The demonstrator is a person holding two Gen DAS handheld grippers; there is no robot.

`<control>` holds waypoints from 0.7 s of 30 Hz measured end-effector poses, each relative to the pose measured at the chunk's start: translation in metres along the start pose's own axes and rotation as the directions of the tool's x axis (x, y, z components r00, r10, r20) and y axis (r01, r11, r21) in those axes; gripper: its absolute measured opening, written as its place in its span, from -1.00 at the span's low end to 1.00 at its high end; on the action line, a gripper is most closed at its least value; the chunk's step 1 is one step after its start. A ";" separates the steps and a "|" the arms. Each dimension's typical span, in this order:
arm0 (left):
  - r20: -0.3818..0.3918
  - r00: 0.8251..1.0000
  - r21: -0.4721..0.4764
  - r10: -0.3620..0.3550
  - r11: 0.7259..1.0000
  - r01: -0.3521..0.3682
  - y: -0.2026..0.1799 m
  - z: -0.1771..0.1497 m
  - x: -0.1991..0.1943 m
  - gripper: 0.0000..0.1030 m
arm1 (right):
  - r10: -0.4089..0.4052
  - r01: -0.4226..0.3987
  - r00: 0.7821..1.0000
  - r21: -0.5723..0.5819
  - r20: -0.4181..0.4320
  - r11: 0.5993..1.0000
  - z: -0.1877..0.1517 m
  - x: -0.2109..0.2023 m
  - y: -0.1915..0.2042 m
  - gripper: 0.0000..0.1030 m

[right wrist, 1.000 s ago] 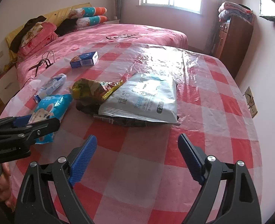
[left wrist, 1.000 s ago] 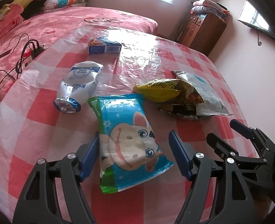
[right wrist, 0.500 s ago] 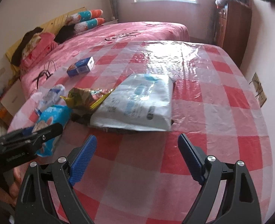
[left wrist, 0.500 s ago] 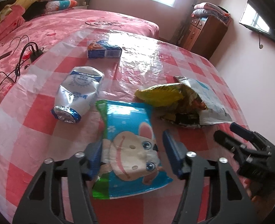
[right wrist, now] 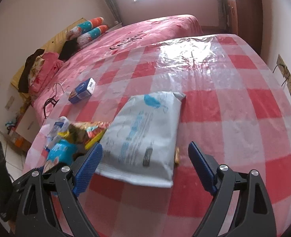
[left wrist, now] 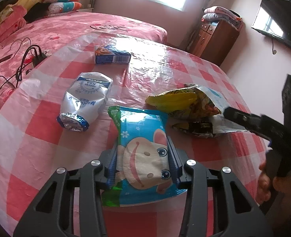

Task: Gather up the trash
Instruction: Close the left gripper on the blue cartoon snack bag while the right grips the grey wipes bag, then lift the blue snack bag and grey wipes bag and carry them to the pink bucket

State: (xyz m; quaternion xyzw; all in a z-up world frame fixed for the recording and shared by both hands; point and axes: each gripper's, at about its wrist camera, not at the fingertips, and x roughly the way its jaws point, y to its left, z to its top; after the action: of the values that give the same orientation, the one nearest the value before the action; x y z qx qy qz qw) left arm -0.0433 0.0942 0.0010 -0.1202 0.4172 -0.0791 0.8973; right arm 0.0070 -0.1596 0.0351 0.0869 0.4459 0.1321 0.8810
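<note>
A blue snack packet [left wrist: 141, 126] with a cartoon animal lies on the red-checked table, and my left gripper [left wrist: 142, 164] is shut on its near half, both pads pressing its sides. Beside it lie a crumpled white bag [left wrist: 86, 96], a small blue box [left wrist: 111, 56] and a yellow snack bag [left wrist: 173, 98] tucked under a grey-white pouch [right wrist: 145, 126]. My right gripper [right wrist: 145, 148] stands open just above the pouch's near edge, with the pouch showing between its fingers and no pad touching it. One of its fingers [left wrist: 244, 118] shows at the right of the left wrist view.
The round table [left wrist: 26, 138] wears a glossy plastic cloth and drops off close on all sides. A pink bed [left wrist: 66, 25] with cables [left wrist: 26, 59] lies behind it. A wooden cabinet [left wrist: 214, 37] and a wall screen [left wrist: 273, 19] stand at the right.
My left jaws closed from wide apart onto the blue packet. The right gripper moved in over the grey-white pouch and rolled, so its view now tilts.
</note>
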 end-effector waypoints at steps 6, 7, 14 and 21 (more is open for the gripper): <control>0.000 1.000 -0.016 -0.020 1.000 0.020 0.004 -0.001 -0.003 -0.17 | -0.054 0.054 0.998 -0.041 -0.011 0.998 0.013 0.023 0.011 0.70; -0.001 1.000 -0.019 -0.024 1.000 0.024 0.005 -0.001 -0.004 -0.18 | -0.060 0.059 0.998 -0.044 -0.015 0.997 0.013 0.026 0.012 0.70; -0.001 0.999 -0.032 -0.042 0.999 0.042 0.012 -0.002 -0.007 -0.19 | -0.074 0.072 0.997 -0.058 -0.024 0.996 0.016 0.039 0.015 0.71; 0.004 0.999 -0.035 -0.051 0.998 0.051 0.017 -0.004 -0.013 -0.20 | -0.101 0.100 0.995 -0.127 -0.003 0.987 0.010 0.038 0.020 0.52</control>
State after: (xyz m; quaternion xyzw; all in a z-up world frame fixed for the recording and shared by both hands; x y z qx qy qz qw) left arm -0.0545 0.1129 0.0035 -0.1467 0.4140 -0.0943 0.8934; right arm 0.0338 -0.1288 0.0173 0.0074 0.4447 0.1160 0.8881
